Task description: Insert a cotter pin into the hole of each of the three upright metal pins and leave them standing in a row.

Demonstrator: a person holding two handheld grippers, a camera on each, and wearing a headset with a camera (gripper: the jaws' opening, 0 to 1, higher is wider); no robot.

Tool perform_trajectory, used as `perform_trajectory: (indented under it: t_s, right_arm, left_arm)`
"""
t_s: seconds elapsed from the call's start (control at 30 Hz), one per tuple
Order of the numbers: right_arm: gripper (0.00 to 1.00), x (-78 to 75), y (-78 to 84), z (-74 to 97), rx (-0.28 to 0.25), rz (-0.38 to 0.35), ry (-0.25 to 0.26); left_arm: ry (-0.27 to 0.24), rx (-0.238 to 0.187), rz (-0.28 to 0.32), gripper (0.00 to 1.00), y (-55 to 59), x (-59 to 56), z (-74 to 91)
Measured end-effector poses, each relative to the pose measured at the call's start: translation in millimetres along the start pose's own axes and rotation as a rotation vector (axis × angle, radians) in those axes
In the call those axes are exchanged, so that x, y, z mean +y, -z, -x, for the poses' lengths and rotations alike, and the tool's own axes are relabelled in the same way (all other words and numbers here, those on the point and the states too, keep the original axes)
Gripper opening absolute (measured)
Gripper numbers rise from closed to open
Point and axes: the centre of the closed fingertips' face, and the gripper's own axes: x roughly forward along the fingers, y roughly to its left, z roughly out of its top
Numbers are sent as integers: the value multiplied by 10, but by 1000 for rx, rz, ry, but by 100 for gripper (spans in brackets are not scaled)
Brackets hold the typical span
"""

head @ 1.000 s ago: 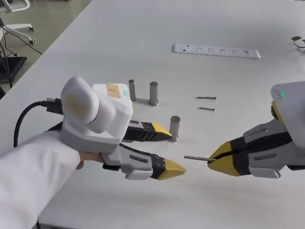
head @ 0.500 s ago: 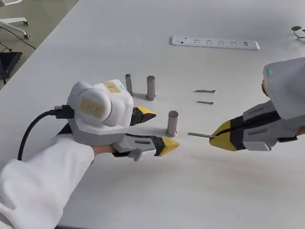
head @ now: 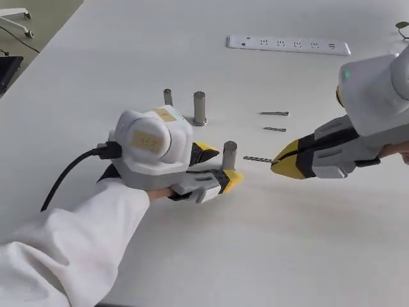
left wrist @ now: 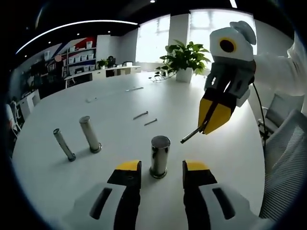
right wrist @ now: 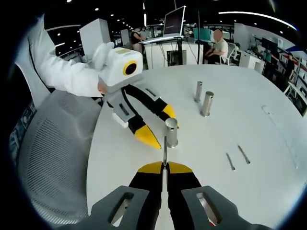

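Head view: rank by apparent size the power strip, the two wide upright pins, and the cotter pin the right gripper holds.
1. power strip
2. back upright pin and near upright pin: alike; the near one is partly hidden by the left gripper
3. cotter pin

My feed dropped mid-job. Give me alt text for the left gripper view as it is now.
The left gripper, jaws open, straddles the nearest metal pin, while the right gripper at upper right holds a cotter pin angled toward it. Two more upright pins stand at left.
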Motion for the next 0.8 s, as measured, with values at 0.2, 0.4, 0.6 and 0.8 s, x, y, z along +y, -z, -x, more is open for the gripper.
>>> perform_trajectory:
  t_s: [0.2, 0.4, 0.6, 0.8]
  right_arm:
    - [0, -37, -27, -24, -3, -2, 2]
    - [0, -38, -89, -37, -12, 3, -1]
    - [0, -34, -116, -58, -9, 16, -1]
    - [0, -48, -113, -103, 2, 27, -2]
  left_arm:
    - [-16, 5, -5, 28, 8, 28, -54]
    - [-20, 3, -10, 20, 0, 34, -68]
    - [-16, 2, -5, 12, 1, 30, -77]
    - [-9, -1, -9, 12, 0, 31, -77]
